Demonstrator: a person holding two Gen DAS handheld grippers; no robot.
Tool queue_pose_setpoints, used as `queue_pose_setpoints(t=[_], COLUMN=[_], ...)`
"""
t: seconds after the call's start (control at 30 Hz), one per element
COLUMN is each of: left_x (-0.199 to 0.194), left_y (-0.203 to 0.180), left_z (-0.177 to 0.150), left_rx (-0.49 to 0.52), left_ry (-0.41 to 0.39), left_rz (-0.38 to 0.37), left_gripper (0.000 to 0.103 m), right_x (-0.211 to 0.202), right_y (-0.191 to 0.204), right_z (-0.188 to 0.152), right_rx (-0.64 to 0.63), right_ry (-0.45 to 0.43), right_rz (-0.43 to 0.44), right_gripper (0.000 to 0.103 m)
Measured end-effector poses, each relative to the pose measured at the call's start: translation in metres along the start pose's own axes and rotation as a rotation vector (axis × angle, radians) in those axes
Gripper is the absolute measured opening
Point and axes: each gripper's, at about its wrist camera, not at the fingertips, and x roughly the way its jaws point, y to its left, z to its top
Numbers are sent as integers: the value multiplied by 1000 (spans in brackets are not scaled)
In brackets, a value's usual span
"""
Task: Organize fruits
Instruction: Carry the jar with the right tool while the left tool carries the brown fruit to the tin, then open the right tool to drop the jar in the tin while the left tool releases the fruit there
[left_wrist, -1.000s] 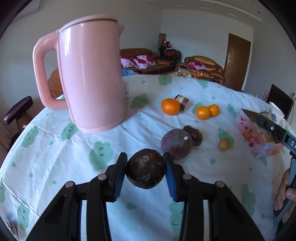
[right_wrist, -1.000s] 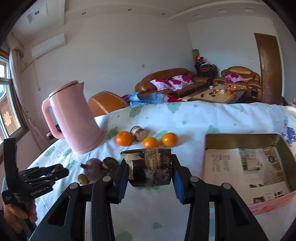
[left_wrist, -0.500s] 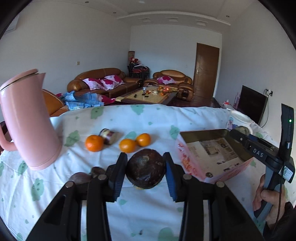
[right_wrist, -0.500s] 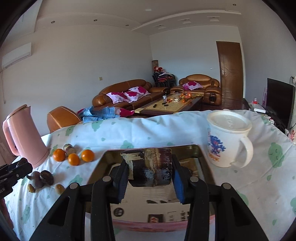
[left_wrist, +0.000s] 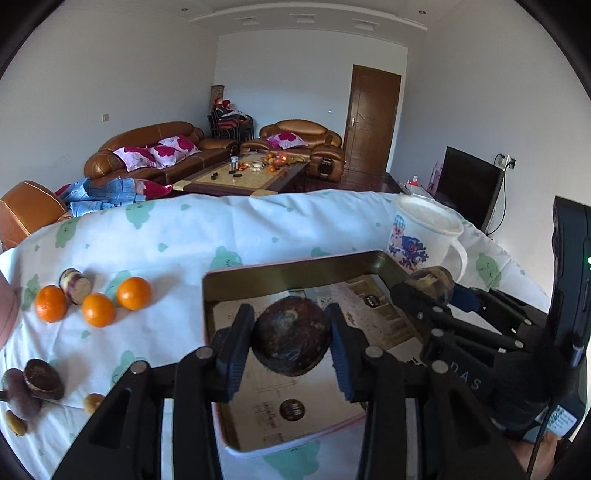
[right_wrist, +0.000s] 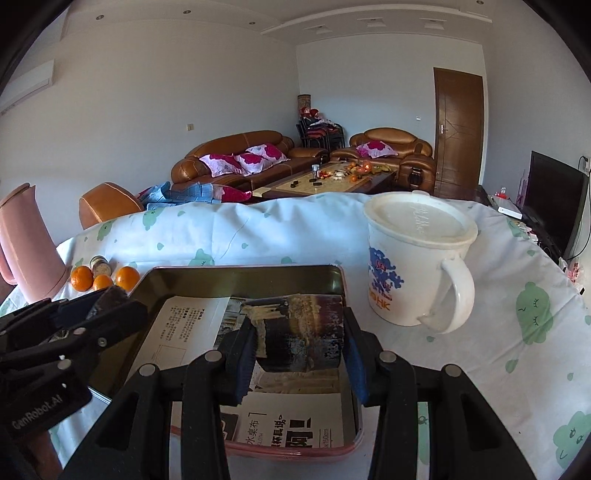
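Left wrist view, cloud-print tablecloth (left_wrist: 258, 229), brown sofas (left_wrist: 147, 147) behind, both grippers' fingers clamped on dark fruit.

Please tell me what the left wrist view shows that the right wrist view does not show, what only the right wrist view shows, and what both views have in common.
Only the left wrist view shows the dark fruits lying on the cloth at the far left, and the round dark fruit gripped by the left gripper face on.

Only the right wrist view shows the whole pink kettle and the cut dark piece in the right gripper from close by.

Both show the paper-lined tin tray, the white lidded mug, three oranges and both grippers over the tray.
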Motion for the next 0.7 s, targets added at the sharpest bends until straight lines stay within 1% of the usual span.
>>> queue_pose_setpoints(t=[0.1, 0.2, 0.43, 0.6, 0.7], left_x=[13, 23, 35, 36, 38], left_y=[-7, -8, -2, -1, -1], left_z=[-2, -4, -8, -9, -10], left_rx=[3, -2, -10, -3, -2], left_ry=[15, 35, 76, 85, 86], left_rz=[-7, -9, 23, 23, 35], left_gripper=[42, 41, 41, 42, 42], right_x=[4, 11, 12, 12, 14], right_y=[-1, -2, 4, 3, 1], right_z=[-1, 0, -1, -2, -2], right_rx=[4, 9, -23, -12, -4], right_ry=[19, 58, 70, 74, 83], right_rz=[-2, -1, 5, 21, 32], right_gripper=[44, 44, 44, 44, 44])
